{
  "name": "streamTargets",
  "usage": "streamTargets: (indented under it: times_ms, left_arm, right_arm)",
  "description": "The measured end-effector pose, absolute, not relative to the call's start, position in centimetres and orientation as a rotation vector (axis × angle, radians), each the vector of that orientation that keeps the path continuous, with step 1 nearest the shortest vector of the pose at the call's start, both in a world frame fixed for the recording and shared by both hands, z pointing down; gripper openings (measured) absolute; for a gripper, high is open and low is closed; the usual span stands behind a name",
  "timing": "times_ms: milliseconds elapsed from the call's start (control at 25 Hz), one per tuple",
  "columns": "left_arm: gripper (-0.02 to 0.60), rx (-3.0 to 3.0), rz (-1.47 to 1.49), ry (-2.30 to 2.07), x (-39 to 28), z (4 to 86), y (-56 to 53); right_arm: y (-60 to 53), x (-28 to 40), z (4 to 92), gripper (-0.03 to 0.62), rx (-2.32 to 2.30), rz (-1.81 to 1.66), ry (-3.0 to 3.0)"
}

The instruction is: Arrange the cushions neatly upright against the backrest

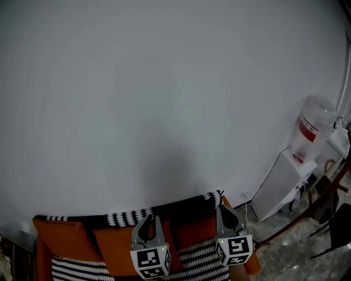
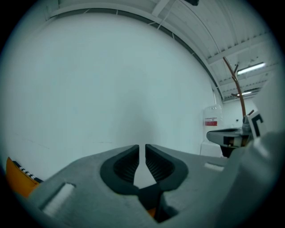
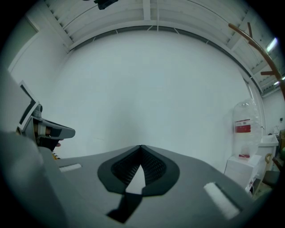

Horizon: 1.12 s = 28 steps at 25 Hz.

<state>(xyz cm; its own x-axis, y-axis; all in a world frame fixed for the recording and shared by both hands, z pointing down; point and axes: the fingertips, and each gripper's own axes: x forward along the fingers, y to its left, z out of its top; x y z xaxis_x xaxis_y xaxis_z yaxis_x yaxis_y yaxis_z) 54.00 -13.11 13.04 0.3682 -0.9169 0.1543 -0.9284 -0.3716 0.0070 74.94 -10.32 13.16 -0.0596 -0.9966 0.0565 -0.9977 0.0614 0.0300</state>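
1. White wall [image 1: 164,99]: fills both gripper views ahead of the jaws.
2. Sofa [image 1: 39,249], with a striped throw [image 1: 129,218] along its top.
3. Orange cushions [image 1: 112,244]: propped against the back, below both grippers, outside either pair of jaws.
4. Left gripper [image 1: 149,218]: jaws a slit apart, empty.
5. Right gripper [image 1: 222,208]: jaws clenched, empty.

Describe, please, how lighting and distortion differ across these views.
Head view: dim, soft shadow on the plain white wall. Left gripper view: fisheye vignette, bluish cast, glaring ceiling strip lights. Right gripper view: same vignette, white ceiling beams bowed.

Lounge corner of shed-like hall: orange sofa [image 1: 66,236], water dispenser [image 1: 281,189], white wall [image 1: 164,99], roof beams [image 3: 147,11]
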Motion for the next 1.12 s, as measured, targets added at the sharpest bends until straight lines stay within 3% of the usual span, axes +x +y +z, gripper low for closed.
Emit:
streamTargets:
  times_ms: [1120]
  left_arm:
    - [0.049, 2.543, 0.156, -1.731, 52.8, 11.4, -11.3]
  right_arm:
    - [-8.9, 73.8, 12.1, 0.009, 2.132, 0.019, -2.261]
